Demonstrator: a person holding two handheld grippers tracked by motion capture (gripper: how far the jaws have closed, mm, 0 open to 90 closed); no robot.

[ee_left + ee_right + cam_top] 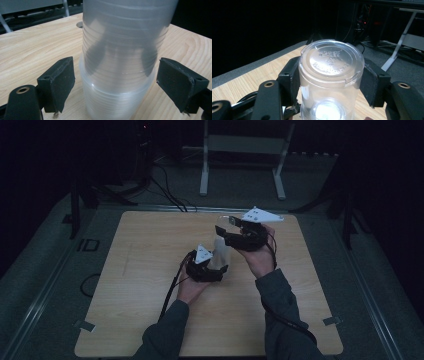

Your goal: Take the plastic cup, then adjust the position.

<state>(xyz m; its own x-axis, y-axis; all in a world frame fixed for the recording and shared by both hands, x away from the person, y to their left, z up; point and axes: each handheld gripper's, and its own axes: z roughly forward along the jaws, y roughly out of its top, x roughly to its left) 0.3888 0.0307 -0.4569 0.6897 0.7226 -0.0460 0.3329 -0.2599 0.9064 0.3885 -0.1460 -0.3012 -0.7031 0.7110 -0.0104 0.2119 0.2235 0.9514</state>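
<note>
**Two grippers on a stack of clear cups**

The right gripper (pixel 331 75) grips the top cup (pixel 331 72) of an upside-down stack of clear plastic cups — its two black pads press on the cup's sides just under the closed base, which bears embossed marks and faces the camera in the right gripper view. In the high view this gripper (pixel 226 231) is held above the middle of the wooden table (pixel 150 250), its grey plate on top.

The left gripper (pixel 115 82) stands wide: its pads (pixel 60 80) flank the lower cups (pixel 117 100) of the stack with bare gaps on both sides, touching nothing. The stack's rim end sits down toward the tabletop between those jaws, and the upper cup, blurred, rises out of the lower ones. In the high view the left gripper (pixel 216 270) sits just below and left of the right one, the pale stack (pixel 220 251) between them.

Beyond the table lies grey floor with a white metal frame (pixel 245 155) and dark cables (pixel 165 190).
</note>
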